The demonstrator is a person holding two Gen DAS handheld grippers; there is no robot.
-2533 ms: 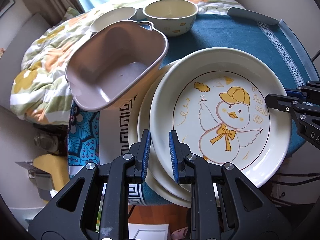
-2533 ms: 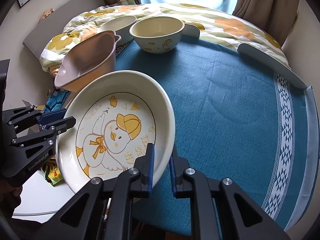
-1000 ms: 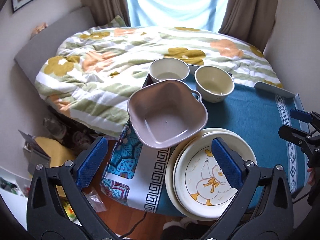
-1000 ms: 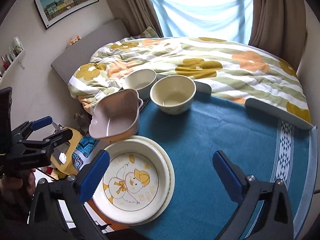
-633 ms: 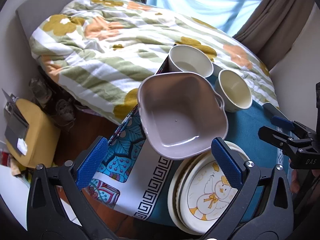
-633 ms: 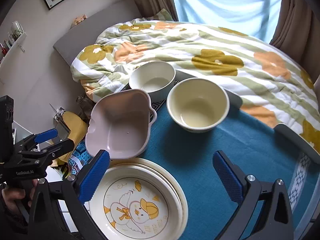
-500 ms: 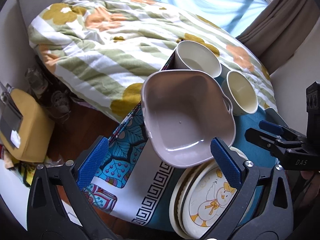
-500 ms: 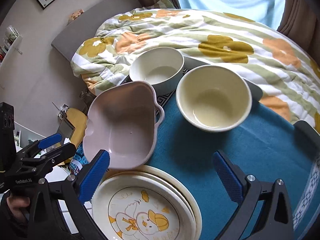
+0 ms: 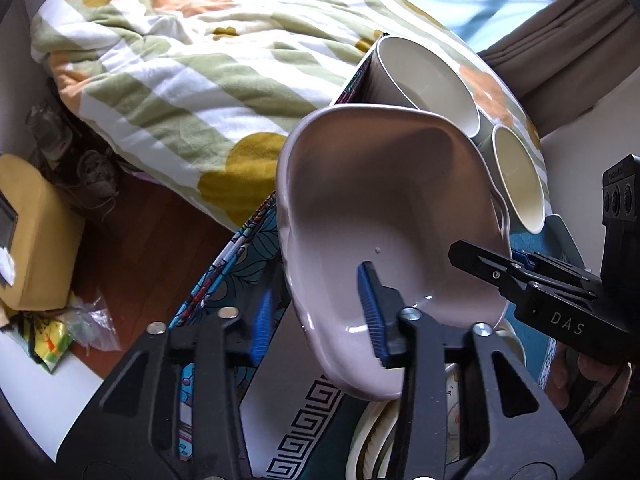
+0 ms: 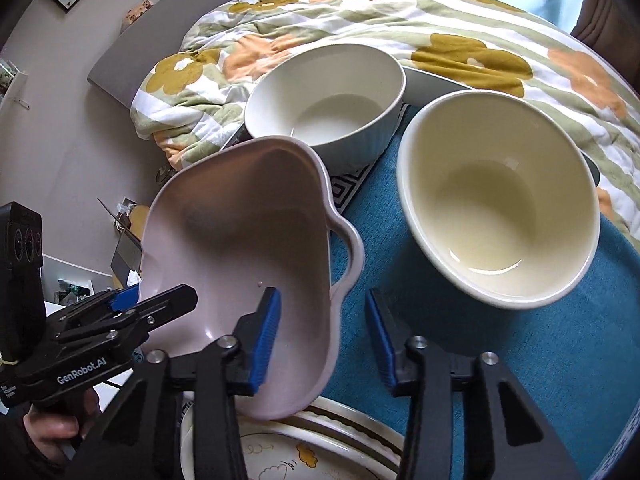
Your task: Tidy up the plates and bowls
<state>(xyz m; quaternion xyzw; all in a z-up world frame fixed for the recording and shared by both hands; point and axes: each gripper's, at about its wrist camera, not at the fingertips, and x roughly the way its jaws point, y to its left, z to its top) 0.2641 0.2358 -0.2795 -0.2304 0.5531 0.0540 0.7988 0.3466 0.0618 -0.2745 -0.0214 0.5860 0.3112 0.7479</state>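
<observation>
A pink square bowl with handles [image 9: 384, 216] [image 10: 248, 248] sits at the table's left edge. My left gripper [image 9: 316, 312] is open and straddles its near-left rim, one finger inside and one outside. My right gripper [image 10: 324, 328] is open and straddles the opposite rim by the handle. Neither jaw is closed on the rim. A white bowl [image 10: 328, 96] [image 9: 424, 80] and a cream bowl [image 10: 496, 204] [image 9: 516, 176] stand behind it. The stacked plates [image 10: 296, 444] [image 9: 372, 432], with the duck plate on top, lie just in front of the pink bowl.
A blue tablecloth [image 10: 540, 360] covers the table. A flowered duvet [image 9: 192, 52] lies on the bed beyond. To the left the table edge drops to the wooden floor [image 9: 152, 240] with a yellow bag [image 9: 32, 232].
Both grippers moved down and forward from high above the table to the pink bowl. Their jaws have narrowed from wide open and now straddle opposite rims.
</observation>
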